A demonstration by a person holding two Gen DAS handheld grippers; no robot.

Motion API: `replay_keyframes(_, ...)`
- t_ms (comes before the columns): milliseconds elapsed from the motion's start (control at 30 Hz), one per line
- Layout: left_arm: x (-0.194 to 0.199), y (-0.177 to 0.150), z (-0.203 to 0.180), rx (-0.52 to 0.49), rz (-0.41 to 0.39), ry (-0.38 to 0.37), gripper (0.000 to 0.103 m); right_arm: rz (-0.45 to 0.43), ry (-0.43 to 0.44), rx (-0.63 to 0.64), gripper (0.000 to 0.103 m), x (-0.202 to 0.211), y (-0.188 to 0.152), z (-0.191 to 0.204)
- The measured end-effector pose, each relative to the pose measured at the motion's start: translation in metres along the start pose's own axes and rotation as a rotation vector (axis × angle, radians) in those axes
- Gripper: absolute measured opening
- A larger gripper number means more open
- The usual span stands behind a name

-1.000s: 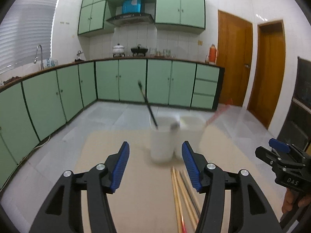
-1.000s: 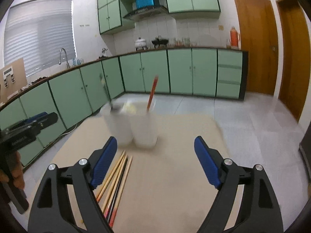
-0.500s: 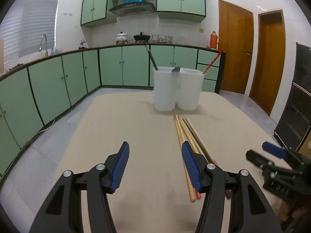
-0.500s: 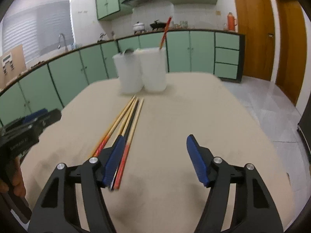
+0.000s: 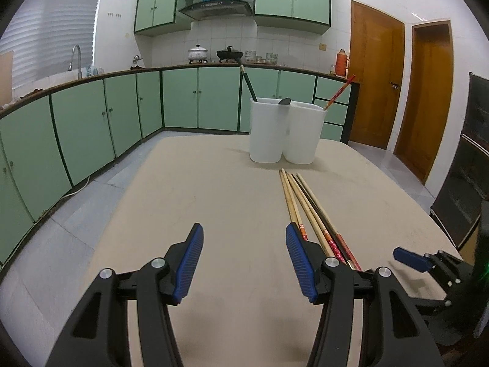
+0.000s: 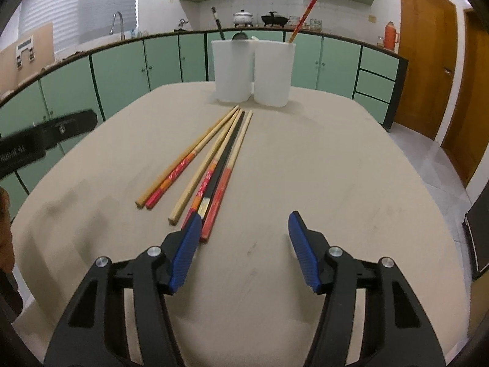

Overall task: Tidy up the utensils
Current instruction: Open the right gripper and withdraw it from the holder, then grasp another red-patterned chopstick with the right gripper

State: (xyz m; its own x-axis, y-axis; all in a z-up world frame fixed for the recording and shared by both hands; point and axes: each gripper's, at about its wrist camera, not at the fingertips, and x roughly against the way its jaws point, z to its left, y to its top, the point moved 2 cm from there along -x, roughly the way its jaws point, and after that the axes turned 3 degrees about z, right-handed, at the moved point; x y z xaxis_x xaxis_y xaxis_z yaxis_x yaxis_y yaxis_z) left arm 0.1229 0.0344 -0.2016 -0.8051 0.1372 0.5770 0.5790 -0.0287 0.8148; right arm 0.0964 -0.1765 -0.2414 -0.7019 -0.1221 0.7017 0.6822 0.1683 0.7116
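Pale bamboo chopsticks (image 6: 211, 159) with red and orange patterned ends, one of them black, lie on a beige table (image 6: 305, 168) before two plain white containers (image 6: 253, 70). A red-patterned chopstick (image 6: 302, 20) rises from one container. Blue ribbed pads (image 6: 301, 247) line the black grippers. Mint-green cabinets (image 5: 91, 122) with dark trim and orange-brown doors (image 5: 376, 85) stand behind.

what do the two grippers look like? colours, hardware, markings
Both match: the left gripper and right gripper have matte black plastic frames with triangular cutouts, silver round pivot bolts and blue ribbed finger pads. Seen from the right wrist view, the left gripper's black body carries white lettering, too blurred to read. No cables or sleeves show; a bit of bare hand appears at the frame edge.
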Motion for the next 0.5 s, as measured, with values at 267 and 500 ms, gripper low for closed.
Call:
replay_keyframes(267,0.002,-0.004,-0.004,-0.008,0.005,-0.005,0.055,0.021,-0.064,-0.03,0.053,-0.006,-0.003,-0.017)
replay_keyframes(500,0.002,-0.004,-0.005,-0.004,0.008,-0.005,0.055,0.004,-0.013,-0.027,0.049,0.0,-0.007,-0.019)
